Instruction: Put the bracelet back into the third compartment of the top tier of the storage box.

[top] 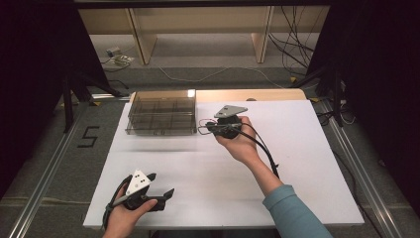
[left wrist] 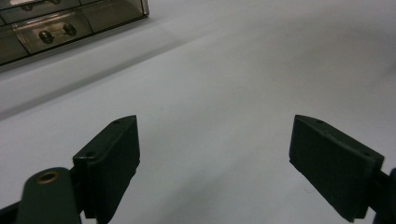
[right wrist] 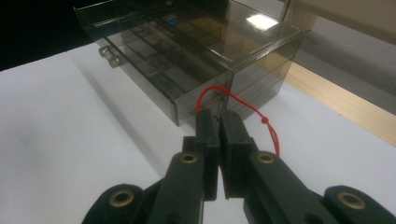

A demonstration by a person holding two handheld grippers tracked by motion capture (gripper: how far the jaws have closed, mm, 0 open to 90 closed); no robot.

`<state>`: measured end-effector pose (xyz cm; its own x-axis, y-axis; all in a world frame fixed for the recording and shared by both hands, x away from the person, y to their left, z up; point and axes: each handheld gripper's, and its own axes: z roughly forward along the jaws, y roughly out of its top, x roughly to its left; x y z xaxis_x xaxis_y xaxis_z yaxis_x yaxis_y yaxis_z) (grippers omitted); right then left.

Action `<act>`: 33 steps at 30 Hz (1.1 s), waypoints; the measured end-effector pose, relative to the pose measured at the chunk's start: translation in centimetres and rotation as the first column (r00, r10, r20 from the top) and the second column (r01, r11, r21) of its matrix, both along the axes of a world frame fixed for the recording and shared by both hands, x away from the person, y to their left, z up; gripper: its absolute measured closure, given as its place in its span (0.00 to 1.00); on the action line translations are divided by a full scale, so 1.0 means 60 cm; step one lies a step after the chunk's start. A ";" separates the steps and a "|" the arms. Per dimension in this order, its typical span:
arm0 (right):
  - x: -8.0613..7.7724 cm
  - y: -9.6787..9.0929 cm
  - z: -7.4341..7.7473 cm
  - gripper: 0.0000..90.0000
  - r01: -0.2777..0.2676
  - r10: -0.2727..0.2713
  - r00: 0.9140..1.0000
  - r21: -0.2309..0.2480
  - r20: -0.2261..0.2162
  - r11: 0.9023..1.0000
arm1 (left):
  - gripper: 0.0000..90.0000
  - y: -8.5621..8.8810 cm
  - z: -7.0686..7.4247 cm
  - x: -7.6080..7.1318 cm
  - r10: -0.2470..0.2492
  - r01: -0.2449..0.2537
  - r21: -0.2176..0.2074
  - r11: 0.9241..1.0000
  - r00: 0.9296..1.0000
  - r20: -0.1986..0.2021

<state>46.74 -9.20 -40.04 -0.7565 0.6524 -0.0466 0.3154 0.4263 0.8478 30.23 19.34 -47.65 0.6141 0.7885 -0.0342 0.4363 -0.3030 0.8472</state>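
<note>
Just one red cord, one drawer box (smoky, see-through).

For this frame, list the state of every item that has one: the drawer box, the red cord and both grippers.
Smoky clear drawer box: upright on the white table, drawers pushed in.
Red cord: pinched between the right gripper's fingers, looping out above and beside them.
Right gripper: shut on the red cord, beside the box's corner.
Left gripper: open, nothing between its fingers, over bare table.
</note>
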 end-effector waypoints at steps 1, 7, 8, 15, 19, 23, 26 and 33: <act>0.001 0.002 0.000 0.97 0.002 -0.002 1.000 0.001 0.001 1.000 | 0.18 0.000 0.000 0.000 0.000 0.000 0.000 1.000 1.000 0.000; 0.005 0.009 -0.001 0.97 -0.007 0.007 1.000 -0.008 -0.005 1.000 | 0.18 0.000 0.000 0.000 0.001 -0.001 0.001 1.000 1.000 -0.001; 0.006 0.011 -0.002 0.97 -0.008 0.008 1.000 -0.003 -0.004 1.000 | 0.18 0.000 0.000 0.000 0.001 -0.001 0.001 1.000 1.000 -0.001; 0.007 0.025 -0.003 0.97 -0.016 0.016 1.000 -0.011 -0.011 1.000 | 0.18 0.000 0.000 0.000 -0.001 0.001 -0.001 1.000 1.000 0.000; 0.009 0.030 -0.005 0.97 -0.022 0.022 1.000 -0.015 -0.007 1.000 | 0.18 -0.001 0.000 0.000 -0.003 0.003 0.000 1.000 1.000 -0.001; 0.011 0.036 -0.003 0.97 -0.026 0.025 1.000 -0.015 -0.003 1.000 | 0.18 0.000 0.000 0.000 -0.002 0.002 -0.001 1.000 1.000 -0.001; 0.012 0.041 -0.001 0.97 -0.030 0.030 1.000 -0.016 -0.002 0.999 | 0.18 0.000 0.000 0.000 -0.003 0.003 -0.001 1.000 1.000 -0.002; 0.014 0.055 0.001 0.97 -0.037 0.037 0.999 -0.015 -0.003 0.999 | 0.18 0.000 0.000 0.000 -0.002 0.002 -0.004 1.000 1.000 0.000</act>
<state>47.58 -5.90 -39.97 -0.7804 0.6229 -0.0546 0.3011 0.4508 0.8403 30.21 19.34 -47.65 0.6155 0.7873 -0.0371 0.4358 -0.3007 0.8483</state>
